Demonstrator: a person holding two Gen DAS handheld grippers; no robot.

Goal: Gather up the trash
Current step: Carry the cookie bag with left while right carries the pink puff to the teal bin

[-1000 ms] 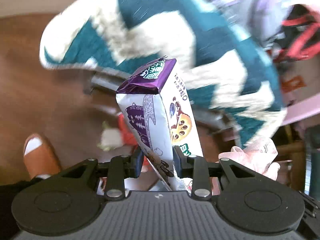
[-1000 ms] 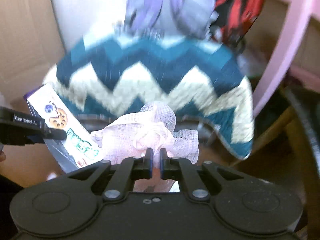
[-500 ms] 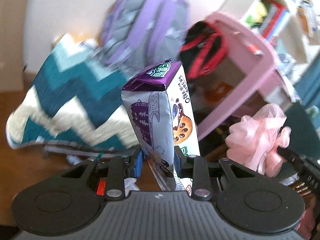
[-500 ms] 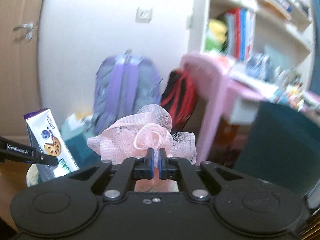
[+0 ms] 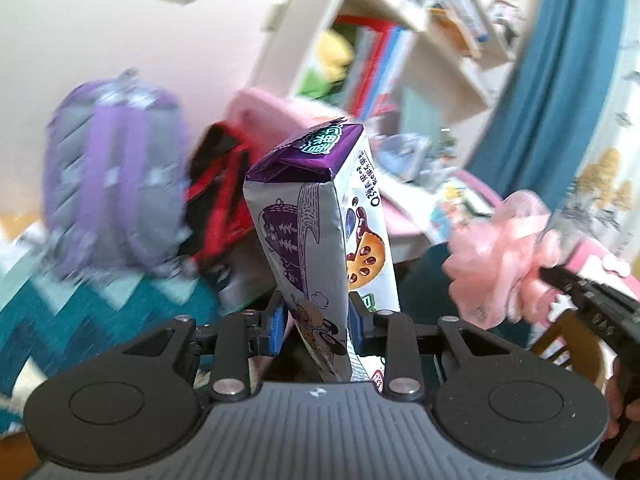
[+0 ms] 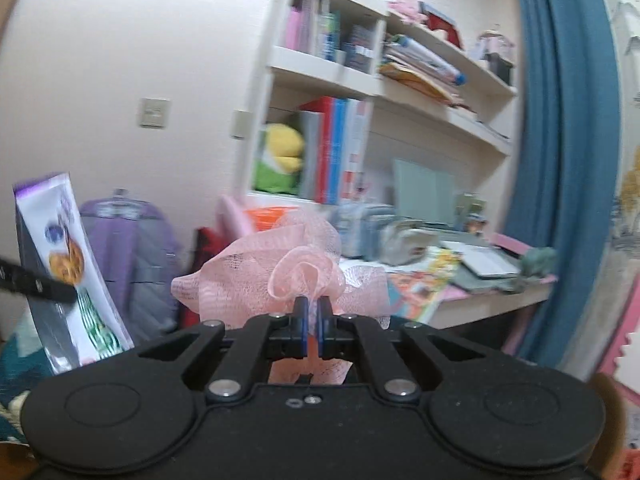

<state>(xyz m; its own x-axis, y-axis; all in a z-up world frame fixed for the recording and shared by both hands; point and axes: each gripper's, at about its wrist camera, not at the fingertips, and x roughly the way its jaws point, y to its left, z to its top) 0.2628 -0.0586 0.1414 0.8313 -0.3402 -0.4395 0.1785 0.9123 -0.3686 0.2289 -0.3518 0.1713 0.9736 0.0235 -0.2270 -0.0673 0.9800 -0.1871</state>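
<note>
light: bright, soft, even indoor | shadows: faint | blur: purple backpack [image 5: 116,176] and teal blanket [image 5: 80,312] smeared, bookshelf [image 6: 360,80] soft | sharp: snack box [image 5: 320,240] | distortion: strong fisheye, dark corners

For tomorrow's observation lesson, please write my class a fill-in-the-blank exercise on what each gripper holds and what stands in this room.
1. The left gripper is shut on a snack box whose top end is coloured ______.
2. The right gripper pinches a bundle of pink ______.
3. The yellow and green soft toy sits on a shelf beside upright ______.
4. Against the wall leans a purple ______.

Missing words: purple; netting; books; backpack
</note>
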